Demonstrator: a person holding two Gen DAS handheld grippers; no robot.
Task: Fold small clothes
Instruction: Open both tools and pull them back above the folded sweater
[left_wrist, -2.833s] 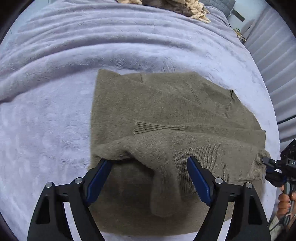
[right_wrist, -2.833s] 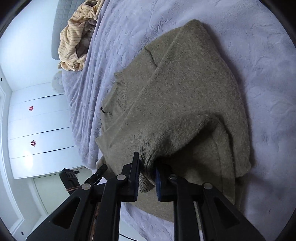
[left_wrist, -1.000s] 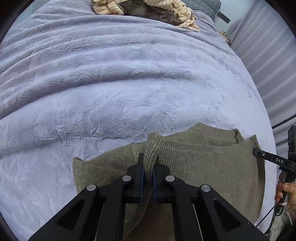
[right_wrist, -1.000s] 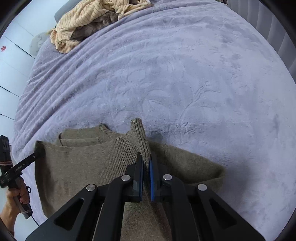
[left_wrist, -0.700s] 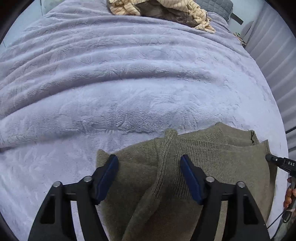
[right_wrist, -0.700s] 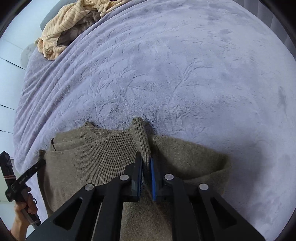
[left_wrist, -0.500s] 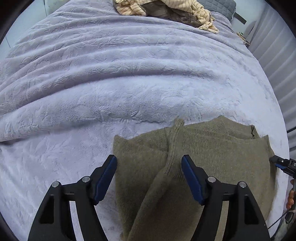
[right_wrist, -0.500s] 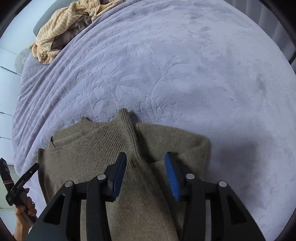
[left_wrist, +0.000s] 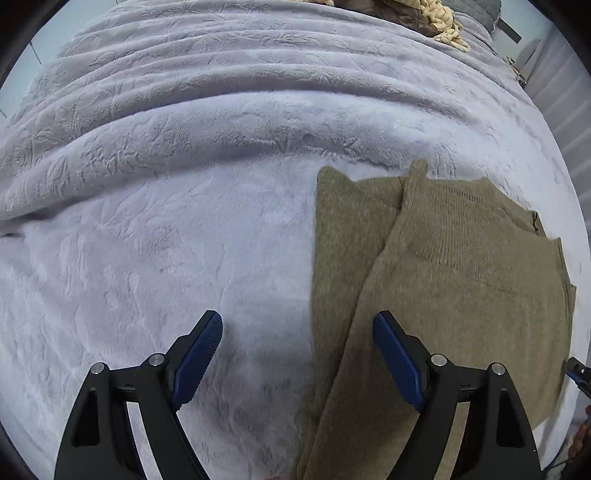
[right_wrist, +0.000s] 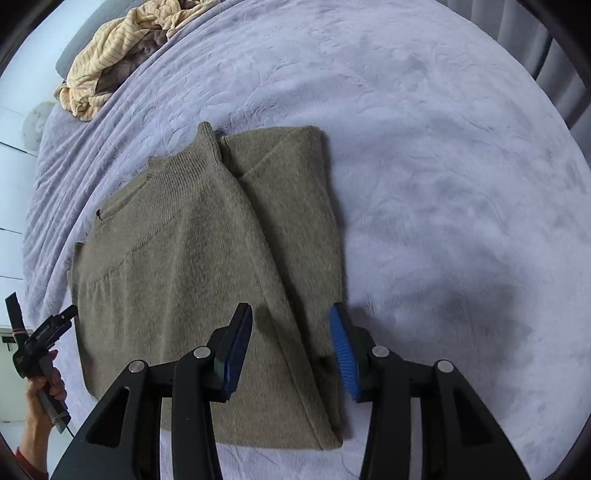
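- Near the bed's (right_wrist: 424, 129) front edge, my sweater (right_wrist: 192, 258) lies folded, sleeve laid over.
- Left gripper (left_wrist: 297, 363) and right gripper (right_wrist: 291, 347) both gape, empty.
- Next, I judge: regrasp for another fold.

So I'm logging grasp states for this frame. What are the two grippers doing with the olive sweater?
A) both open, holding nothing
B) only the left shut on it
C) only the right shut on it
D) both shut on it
A: the left gripper and right gripper both show spread blue pads, and the olive sweater lies flat on the lavender blanket.
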